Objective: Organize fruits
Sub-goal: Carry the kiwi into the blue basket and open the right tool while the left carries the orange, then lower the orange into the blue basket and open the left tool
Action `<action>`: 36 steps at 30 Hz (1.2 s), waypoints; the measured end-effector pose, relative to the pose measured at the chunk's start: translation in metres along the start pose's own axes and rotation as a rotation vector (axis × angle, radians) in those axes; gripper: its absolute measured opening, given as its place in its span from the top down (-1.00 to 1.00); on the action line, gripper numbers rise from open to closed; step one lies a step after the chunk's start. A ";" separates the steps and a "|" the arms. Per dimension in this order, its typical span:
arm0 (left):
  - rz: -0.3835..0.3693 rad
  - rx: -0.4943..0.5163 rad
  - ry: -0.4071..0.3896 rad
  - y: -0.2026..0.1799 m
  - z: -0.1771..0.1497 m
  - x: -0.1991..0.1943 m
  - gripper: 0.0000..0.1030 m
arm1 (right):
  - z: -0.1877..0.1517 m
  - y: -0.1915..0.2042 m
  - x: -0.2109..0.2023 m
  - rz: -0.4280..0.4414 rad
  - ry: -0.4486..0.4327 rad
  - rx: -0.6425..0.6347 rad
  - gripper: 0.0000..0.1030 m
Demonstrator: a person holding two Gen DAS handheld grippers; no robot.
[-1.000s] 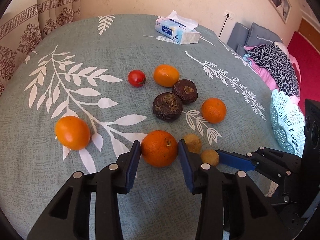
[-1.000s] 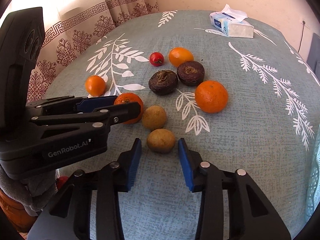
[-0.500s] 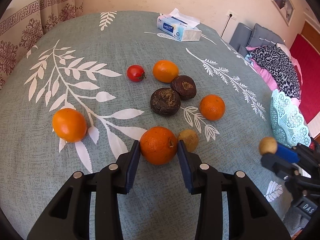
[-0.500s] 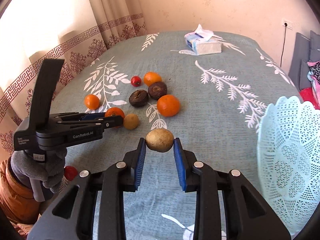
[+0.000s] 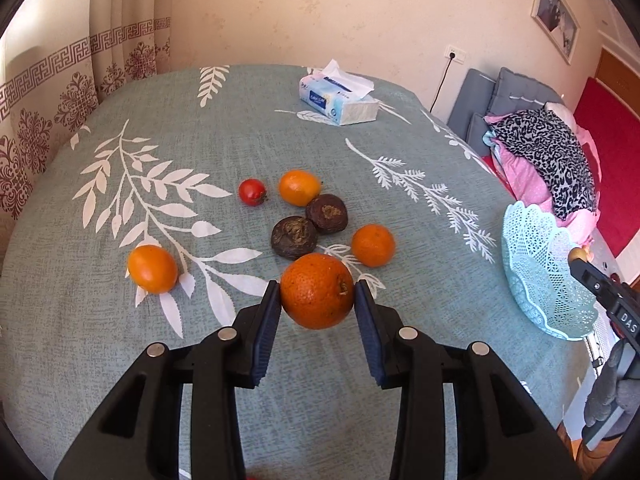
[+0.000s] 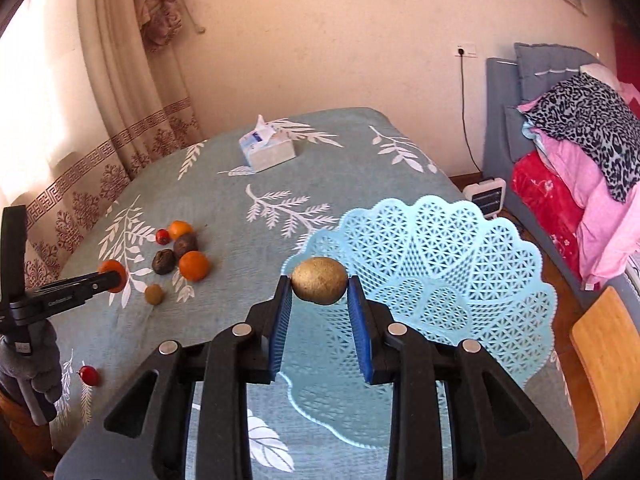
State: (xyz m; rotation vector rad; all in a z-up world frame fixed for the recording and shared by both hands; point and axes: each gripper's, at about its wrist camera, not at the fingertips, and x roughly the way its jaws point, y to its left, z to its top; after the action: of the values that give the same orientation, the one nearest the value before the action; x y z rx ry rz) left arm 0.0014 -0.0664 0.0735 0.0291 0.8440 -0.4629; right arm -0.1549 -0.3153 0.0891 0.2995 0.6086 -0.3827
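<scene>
The big orange [image 5: 317, 290] sits squeezed between the left claw's [image 5: 316, 300] pads, up off the table [image 5: 240, 128]. The brown fruit [image 6: 319, 280] is pinched in the right claw [image 6: 319, 300], just over the blue basket [image 6: 460, 272].

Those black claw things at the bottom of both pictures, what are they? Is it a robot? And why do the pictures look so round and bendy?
No robot here. A person holds a grabber tool in each hand, and each tool carries a tiny camera looking along its two fingers. That lens bends the picture. One picture comes from the left gripper, which squeezes a big orange. The other comes from the right gripper, which squeezes a brown fruit over a light blue basket. On the leafy tablecloth lie more oranges, two dark wrinkly fruits, another small brown fruit, small red ones and a tissue box. The fruits are being gathered up.
</scene>
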 end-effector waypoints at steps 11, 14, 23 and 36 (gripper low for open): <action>-0.098 0.154 -0.014 -0.098 0.007 -0.012 0.26 | -0.014 -0.059 -0.019 -0.055 -0.030 0.148 0.00; -0.138 0.205 -0.004 -0.127 0.008 -0.010 0.26 | -0.015 -0.064 -0.029 -0.079 -0.070 0.155 0.00; -0.218 0.323 0.056 -0.197 0.004 0.014 0.26 | -0.016 -0.074 -0.056 -0.111 -0.180 0.186 -0.28; -0.263 0.360 0.061 -0.227 -0.007 0.019 -0.55 | -0.023 -0.092 -0.062 -0.094 -0.215 0.270 -0.44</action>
State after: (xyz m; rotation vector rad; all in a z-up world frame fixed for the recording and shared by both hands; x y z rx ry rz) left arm -0.0847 -0.2765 0.0911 0.2678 0.8187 -0.8619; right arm -0.2531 -0.3719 0.0940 0.4822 0.3598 -0.5810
